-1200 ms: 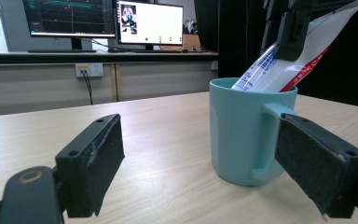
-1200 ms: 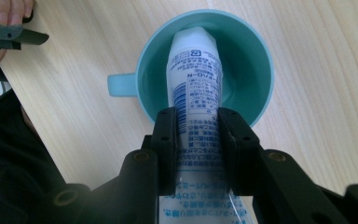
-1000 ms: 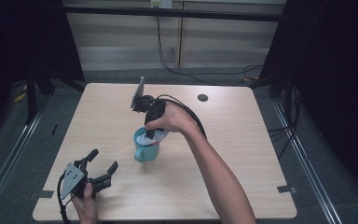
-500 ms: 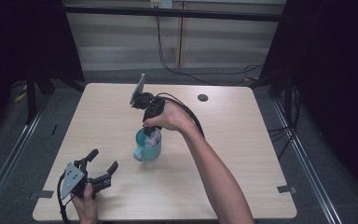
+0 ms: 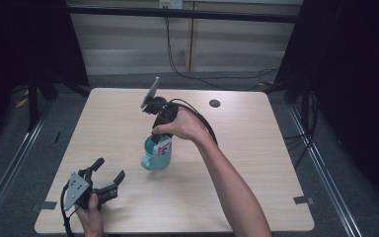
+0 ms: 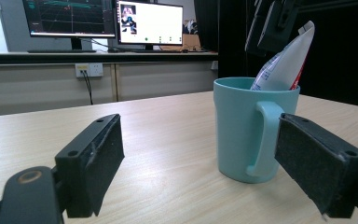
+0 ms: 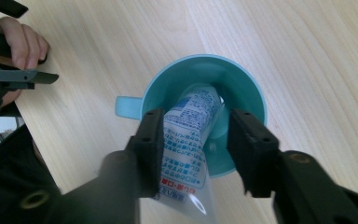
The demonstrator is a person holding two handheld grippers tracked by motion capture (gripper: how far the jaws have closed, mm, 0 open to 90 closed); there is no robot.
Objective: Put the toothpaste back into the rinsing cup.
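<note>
At near left edge of the table point(image 5: 256, 168), left gripper point(image 5: 109, 177) rests low, jaws spread, nothing between them. Mid-table, teal mug point(image 5: 158, 154) stands upright, toothpaste tube point(image 7: 186, 140) leaning inside. Above it, right gripper point(image 7: 193, 149), jaws parted, tube touching one pad.
</note>
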